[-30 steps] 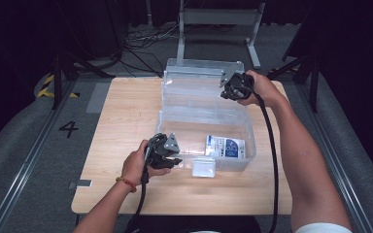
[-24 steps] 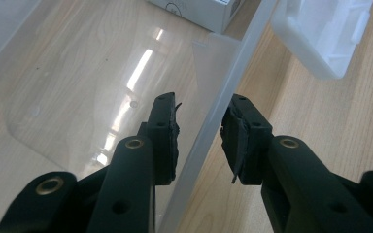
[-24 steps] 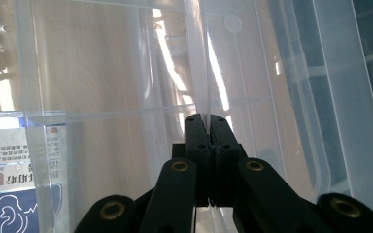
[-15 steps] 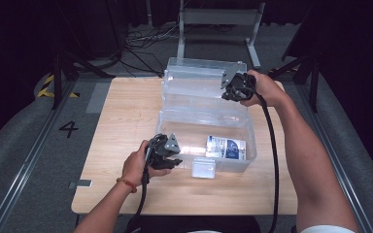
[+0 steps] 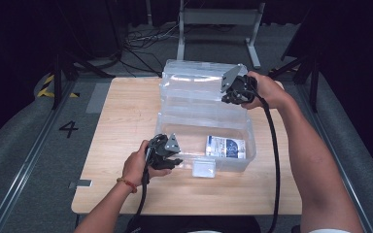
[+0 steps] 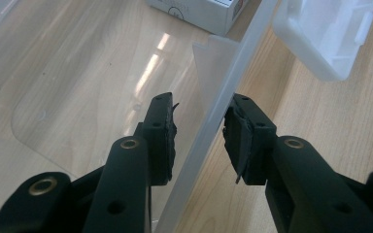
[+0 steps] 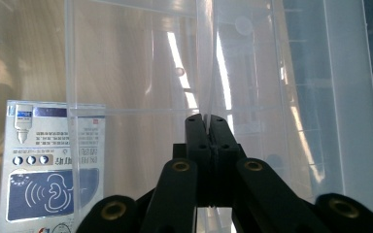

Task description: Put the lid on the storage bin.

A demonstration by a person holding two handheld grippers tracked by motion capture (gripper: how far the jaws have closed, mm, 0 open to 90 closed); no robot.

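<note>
A lab or recording studio. Black curtains surround the wooden worktop [image 5: 126, 116]. Cables [image 5: 145, 43] and a floor number [image 5: 68, 128] lie about.

Overall: desk [image 5: 126, 126] brightly lit from above, room around it nearly black.
Glare: white streaks on the clear box [image 7: 189, 73] walls in both gripper views.
Shadows: soft and short beneath the hands.
Sharpness: high view slightly soft; near jaws a little blurred.

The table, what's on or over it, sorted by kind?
Clear plastic bin with its hinged lid: 1
White-and-blue carton inside the bin: 1
Handheld claws: 2, the left claw straddling the bin's near wall, the right claw pinching the lid's edge
Total: 4
</note>
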